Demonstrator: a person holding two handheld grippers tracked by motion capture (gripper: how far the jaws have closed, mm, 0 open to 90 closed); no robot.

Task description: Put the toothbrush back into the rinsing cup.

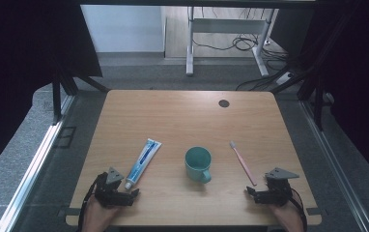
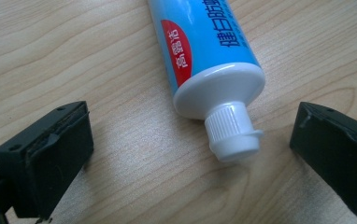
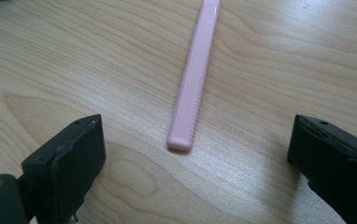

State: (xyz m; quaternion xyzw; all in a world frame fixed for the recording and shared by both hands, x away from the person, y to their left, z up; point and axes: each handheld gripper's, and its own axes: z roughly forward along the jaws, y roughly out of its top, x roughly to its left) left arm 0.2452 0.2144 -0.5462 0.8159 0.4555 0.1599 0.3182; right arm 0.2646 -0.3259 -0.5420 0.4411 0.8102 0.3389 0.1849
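1. The surface point(image 1: 173, 116) is a light wooden top, and three things lie or stand on it in a row across its near half: a toothpaste tube point(image 1: 143, 163) at the left, a cup point(image 1: 198, 164) in the middle and a toothbrush point(image 1: 242, 163) at the right.
2. The left tongs point(image 1: 133, 193) rest at the near left edge of the surface, held in a hand point(image 1: 95, 215) that comes in from the bottom of the high view.
3. Their jaws stand wide apart with nothing pressed between them.
4. In the left gripper view the toothpaste tube point(image 2: 204, 51) lies flat on the wood, blue and white with a red patch, and its white cap point(image 2: 232, 133) points toward the tongs and sits in the gap between the two jaws, touching neither.
5. The right tongs point(image 1: 248, 191) rest at the near right edge of the surface, also with the jaws wide apart and empty.
6. In the right gripper view the pink toothbrush point(image 3: 194, 79) lies flat, its handle end just ahead of the gap between the jaws and clear of both; its bristle end points away toward the far side.
7. The cup is green, stands upright with its handle turned toward the near edge, and is well apart from both tongs.
8. A small dark round spot point(image 1: 224, 103) marks the far part of the surface.
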